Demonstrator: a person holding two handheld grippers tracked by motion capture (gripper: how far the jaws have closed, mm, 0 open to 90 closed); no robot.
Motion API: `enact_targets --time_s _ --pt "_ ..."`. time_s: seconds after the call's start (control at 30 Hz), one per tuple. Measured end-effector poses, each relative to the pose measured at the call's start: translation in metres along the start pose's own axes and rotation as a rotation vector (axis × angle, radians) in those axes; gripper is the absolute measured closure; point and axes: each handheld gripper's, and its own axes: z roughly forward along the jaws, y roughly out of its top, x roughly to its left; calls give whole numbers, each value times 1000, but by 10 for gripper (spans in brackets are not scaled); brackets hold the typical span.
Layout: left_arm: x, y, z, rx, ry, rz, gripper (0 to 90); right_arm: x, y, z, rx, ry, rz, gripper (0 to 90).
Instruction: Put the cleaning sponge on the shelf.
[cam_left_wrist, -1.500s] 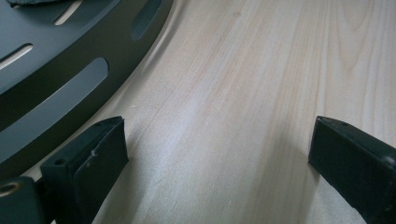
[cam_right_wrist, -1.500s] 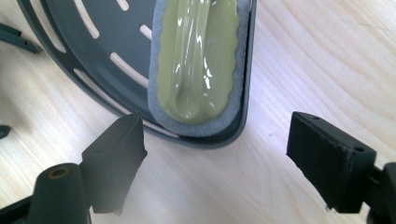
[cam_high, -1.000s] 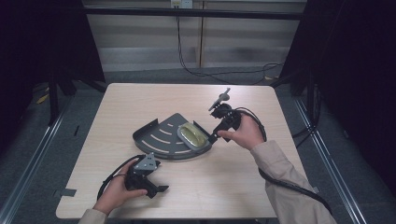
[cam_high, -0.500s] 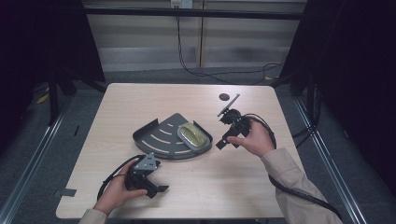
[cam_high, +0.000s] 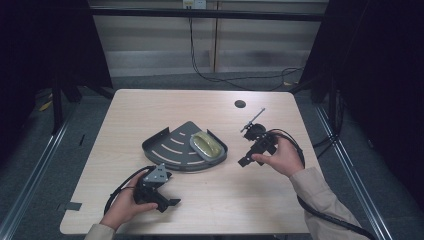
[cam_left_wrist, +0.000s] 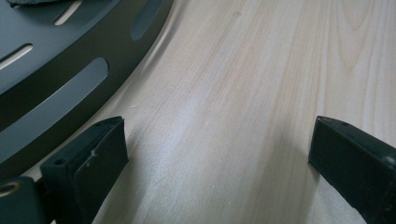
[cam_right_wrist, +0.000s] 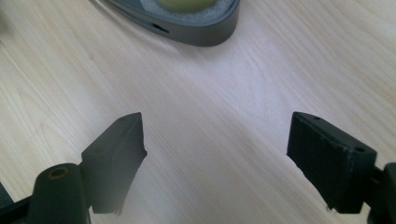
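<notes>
Wood table (cam_high: 150, 107) fills the middle of the high view. A dark grey tray (cam_high: 167, 147) shaped like a fan sits near the middle of the frame. It has long slots cut in it. A small grey dish (cam_high: 220, 150) sits at the tray's right end, and a yellow-green lump (cam_high: 206, 144) lies in the dish.

At the lower left of the frame, a hand holds the left gripper (cam_high: 167, 204) just below the tray. Seen from that gripper's own camera, its two black jaws stand wide apart with bare wood between them. The slotted tray (cam_left_wrist: 56, 60) sits at the upper left there.

At the right of the frame, the other hand holds the right gripper (cam_high: 245, 161) a little way from the dish. Its jaws are wide apart too, holding nothing. From its own camera, the dish (cam_right_wrist: 205, 32) with the yellow-green lump (cam_right_wrist: 187, 3) sits at the top.

A small dark round hole (cam_high: 240, 104) shows in the table near the upper right.
</notes>
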Motion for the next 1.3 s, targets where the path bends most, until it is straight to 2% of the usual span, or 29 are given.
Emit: enact_targets --time_s 0.27,0.7,0.87,1.03,1.3 --pt "0 0 0 0 -2 -2 40 -3 -12 -2 -16 6 -1 186" --pt "0 0 0 3 0 -2 40 -7 -38 -3 -3 -14 -10 187" --pt "0 0 0 2 0 -2 40 -10 -50 -3 25 -21 -11 189" --pt "0 0 0 2 0 -1 40 -11 -61 -4 54 -20 11 193" --pt "0 0 0 0 0 0 40 -12 -77 1 85 -28 -1 206"
